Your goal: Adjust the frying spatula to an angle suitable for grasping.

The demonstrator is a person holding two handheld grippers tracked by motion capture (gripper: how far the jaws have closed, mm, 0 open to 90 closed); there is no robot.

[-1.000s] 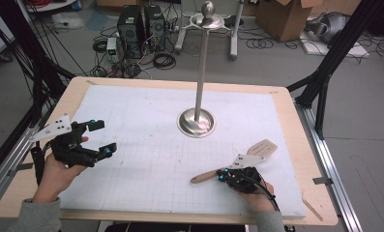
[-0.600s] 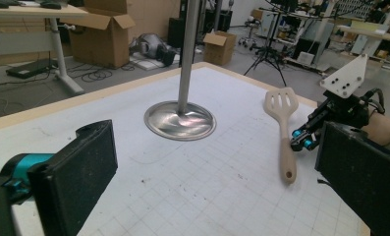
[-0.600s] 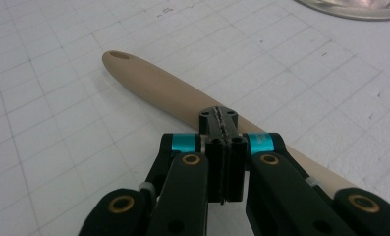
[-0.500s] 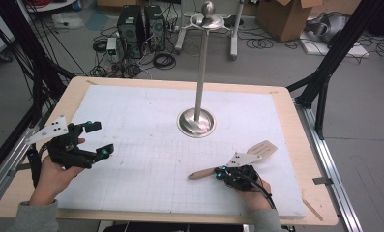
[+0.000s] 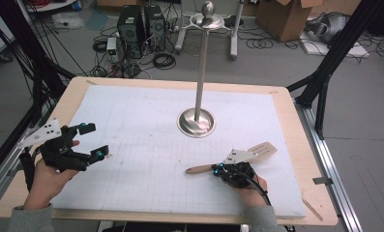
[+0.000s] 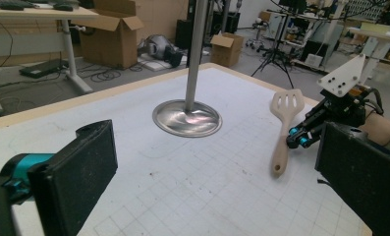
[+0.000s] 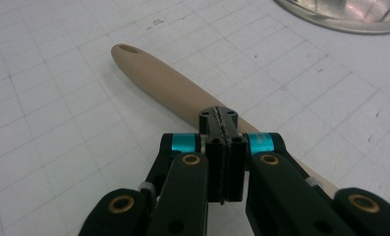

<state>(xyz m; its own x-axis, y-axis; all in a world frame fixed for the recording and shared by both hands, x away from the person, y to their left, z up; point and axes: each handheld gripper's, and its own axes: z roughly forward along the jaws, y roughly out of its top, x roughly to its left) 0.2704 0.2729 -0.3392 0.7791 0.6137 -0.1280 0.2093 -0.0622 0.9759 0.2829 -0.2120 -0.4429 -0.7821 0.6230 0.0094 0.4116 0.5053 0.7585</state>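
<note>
— Where is the wooden spatula (image 5: 233, 162)?

— Lower right of the high view, lying flat on the white gridded mat (image 5: 146, 125), slotted blade toward the right edge, handle toward the centre.

— And the right gripper (image 5: 220, 168)?

— Right over the handle's middle. In its own view the jaws are pressed together, pad to pad, with the handle beneath them, not between.

— The left gripper (image 5: 92, 141)?

— Lower left, jaws spread wide, nothing in them. The metal stand (image 5: 196, 121) rises mid-frame, well apart from both.
</note>
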